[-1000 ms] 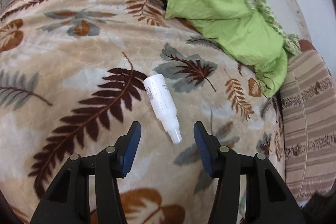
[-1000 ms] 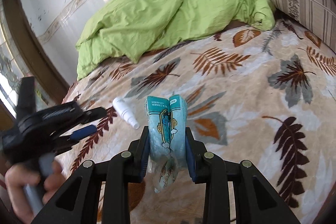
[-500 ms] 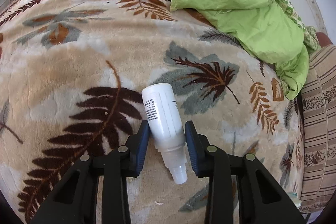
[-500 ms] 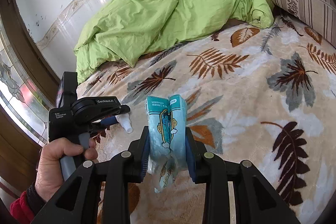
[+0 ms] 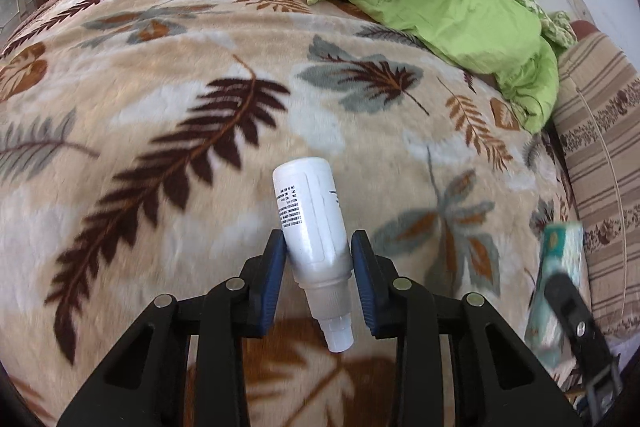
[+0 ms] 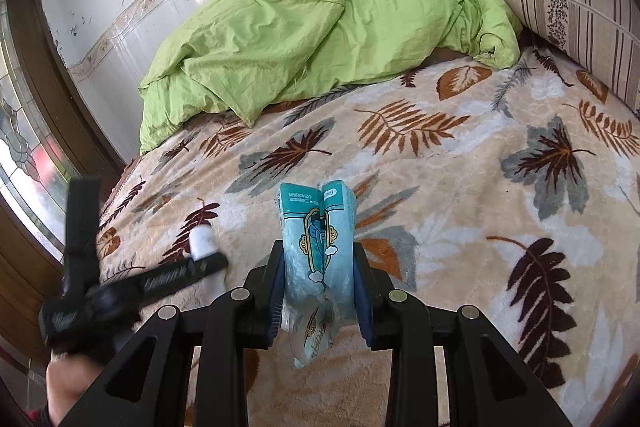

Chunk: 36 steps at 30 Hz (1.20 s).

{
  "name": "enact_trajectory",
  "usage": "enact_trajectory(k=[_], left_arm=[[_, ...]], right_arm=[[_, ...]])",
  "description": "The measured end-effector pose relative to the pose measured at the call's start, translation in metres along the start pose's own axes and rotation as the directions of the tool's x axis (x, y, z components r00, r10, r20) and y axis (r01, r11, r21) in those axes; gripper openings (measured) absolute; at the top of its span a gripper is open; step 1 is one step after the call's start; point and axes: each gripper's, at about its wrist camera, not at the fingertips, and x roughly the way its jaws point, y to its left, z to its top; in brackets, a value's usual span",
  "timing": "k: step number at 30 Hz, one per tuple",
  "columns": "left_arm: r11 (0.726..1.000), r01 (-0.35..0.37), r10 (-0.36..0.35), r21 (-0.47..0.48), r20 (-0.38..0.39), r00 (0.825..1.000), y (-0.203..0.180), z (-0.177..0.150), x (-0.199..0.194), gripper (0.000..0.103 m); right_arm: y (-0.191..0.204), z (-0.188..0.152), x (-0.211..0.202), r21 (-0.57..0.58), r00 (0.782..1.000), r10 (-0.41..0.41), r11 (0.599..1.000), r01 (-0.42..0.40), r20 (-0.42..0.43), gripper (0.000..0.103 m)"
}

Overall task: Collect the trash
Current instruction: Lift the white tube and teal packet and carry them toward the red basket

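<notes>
Here your left gripper (image 5: 318, 259) clamps the white bottle (image 5: 310, 211), seemingly above the leaf-patterned blanket (image 5: 160, 87); your right gripper (image 6: 318, 281) pinches the teal packet (image 6: 316, 235).

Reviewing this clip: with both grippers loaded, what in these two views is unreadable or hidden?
- Left wrist view: the print on the white bottle in the left gripper is too small to read.
- Left wrist view: the teal packet at the right edge is motion-blurred and partly behind the right gripper.
- Right wrist view: the bottle's lower part is hidden by the blurred left gripper.
- Neither view shows a trash container.
</notes>
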Motion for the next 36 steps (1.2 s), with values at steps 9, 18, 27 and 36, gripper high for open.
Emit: enact_trajectory(k=[9, 18, 27, 36], left_arm=[[0.998, 0.017, -0.015, 0.067, -0.031, 0.999, -0.002, -0.064, -0.044, 0.032], [0.988, 0.026, -0.032, 0.152, 0.037, 0.999, -0.009, -0.11, -0.085, 0.032], [0.976, 0.003, -0.039, 0.218, 0.161, 0.986, -0.023, -0.121, -0.108, 0.032], [0.978, 0.015, -0.053, 0.207, 0.176, 0.983, -0.017, -0.118, -0.107, 0.032]], right_arm=[[0.007, -0.015, -0.032, -0.034, 1.0, 0.001, 0.999, 0.0, 0.016, 0.032], [0.009, -0.045, -0.069, -0.054, 1.0, 0.026, 0.998, -0.026, 0.002, 0.032], [0.004, -0.065, -0.097, -0.082, 1.0, 0.021, 0.996, -0.021, 0.005, 0.032], [0.005, -0.067, -0.091, -0.076, 0.999, 0.03, 0.997, -0.031, -0.01, 0.032]])
